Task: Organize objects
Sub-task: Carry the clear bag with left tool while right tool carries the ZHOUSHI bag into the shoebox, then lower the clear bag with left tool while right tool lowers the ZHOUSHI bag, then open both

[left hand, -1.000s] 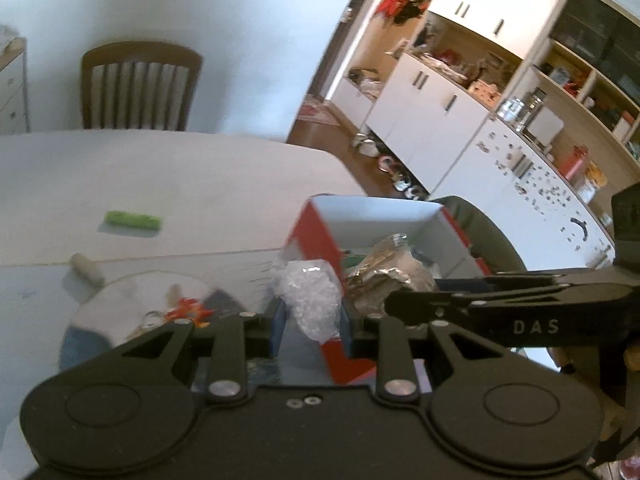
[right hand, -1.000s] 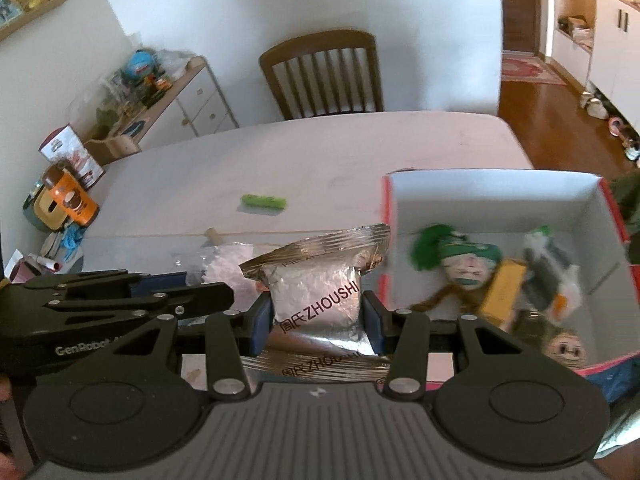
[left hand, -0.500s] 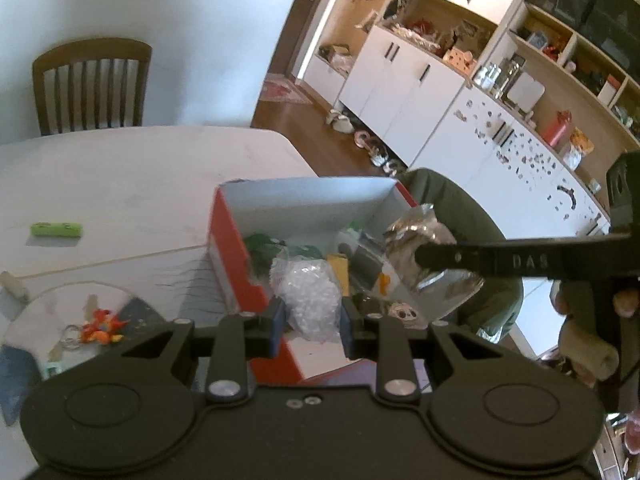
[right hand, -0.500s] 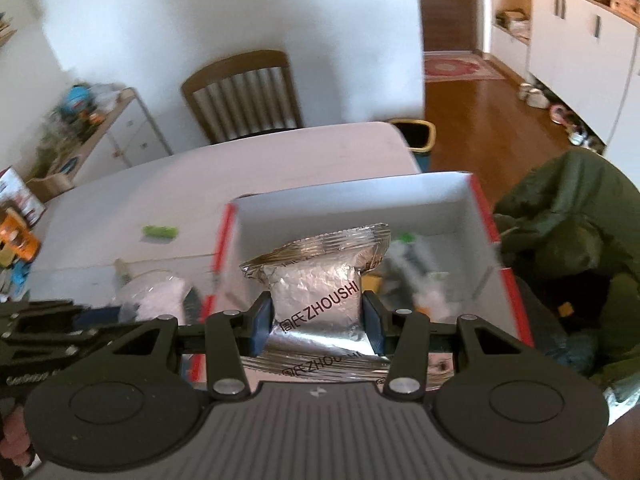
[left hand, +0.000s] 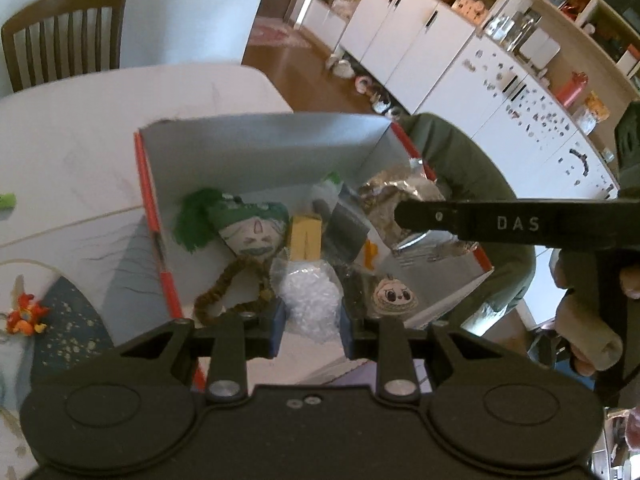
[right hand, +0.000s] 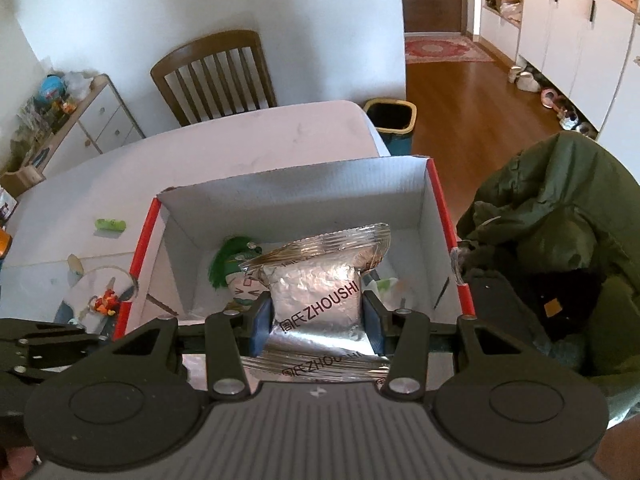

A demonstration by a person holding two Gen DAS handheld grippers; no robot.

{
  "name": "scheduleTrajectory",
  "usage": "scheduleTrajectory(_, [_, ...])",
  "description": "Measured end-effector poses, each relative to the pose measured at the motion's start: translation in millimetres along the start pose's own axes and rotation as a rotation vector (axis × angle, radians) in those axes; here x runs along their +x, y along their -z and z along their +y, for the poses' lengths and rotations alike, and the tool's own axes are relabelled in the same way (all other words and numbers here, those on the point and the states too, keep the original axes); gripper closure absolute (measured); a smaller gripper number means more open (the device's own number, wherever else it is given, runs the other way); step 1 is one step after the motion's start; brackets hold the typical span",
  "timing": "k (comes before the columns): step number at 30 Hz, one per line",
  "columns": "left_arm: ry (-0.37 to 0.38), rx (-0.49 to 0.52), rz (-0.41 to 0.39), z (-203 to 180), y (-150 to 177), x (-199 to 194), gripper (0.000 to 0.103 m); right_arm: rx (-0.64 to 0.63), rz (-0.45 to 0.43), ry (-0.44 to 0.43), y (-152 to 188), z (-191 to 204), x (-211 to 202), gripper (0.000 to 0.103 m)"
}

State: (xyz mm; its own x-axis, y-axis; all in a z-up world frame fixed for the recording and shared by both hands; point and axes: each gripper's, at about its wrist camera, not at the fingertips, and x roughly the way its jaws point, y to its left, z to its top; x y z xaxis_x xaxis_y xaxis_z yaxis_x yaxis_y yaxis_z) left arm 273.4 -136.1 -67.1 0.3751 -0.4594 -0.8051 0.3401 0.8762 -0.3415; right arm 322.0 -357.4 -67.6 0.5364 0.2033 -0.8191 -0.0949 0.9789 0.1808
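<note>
1. The left gripper (left hand: 311, 322) hangs over the near edge of a red-rimmed cardboard box (left hand: 150, 200), its blue pads closed narrowly on a small clear plastic bag of white pieces (left hand: 310, 300).
2. The right gripper (right hand: 316, 316) is poised above the same box (right hand: 440, 216), its pads clamped on a silver foil packet (right hand: 316, 280) printed with "ZHOUSHI"; the packet is upright between the fingers, above the box's inside.
3. In the left wrist view the right gripper (left hand: 404, 218) reaches in from the right side, the foil packet (left hand: 400, 196) at its tip, over the box's far right corner. A person's hand (left hand: 588, 320) grips its handle.
4. Inside the box lie a green-haired doll head (left hand: 248, 228) with a brown braided cord, a small yellow carton (left hand: 306, 236), a round brown-haired face toy (left hand: 394, 296) and dark packets, crowded together on the floor of the box.
5. The box rests on a white table (right hand: 260, 140). On the table to its left are a green tube-shaped item (right hand: 110, 225) and a small red-and-orange figure (right hand: 106, 300) on a round patterned mat.
6. A wooden chair (right hand: 216, 76) stands at the table's far side; a dark green jacket (right hand: 560, 216) is heaped just beside the box on the right.
</note>
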Motion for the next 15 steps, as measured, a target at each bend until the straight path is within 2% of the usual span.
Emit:
scheduleTrajectory(7, [-0.053,0.036,0.035,-10.5,-4.9,23.9,0.077,-0.012,0.039,-0.020,-3.8,-2.5,22.0,0.057])
scheduleTrajectory(15, [-0.097,0.018,0.084,-8.2,-8.1,47.3,0.077,-0.040,0.077,-0.037,-4.2,1.5,44.1,0.057])
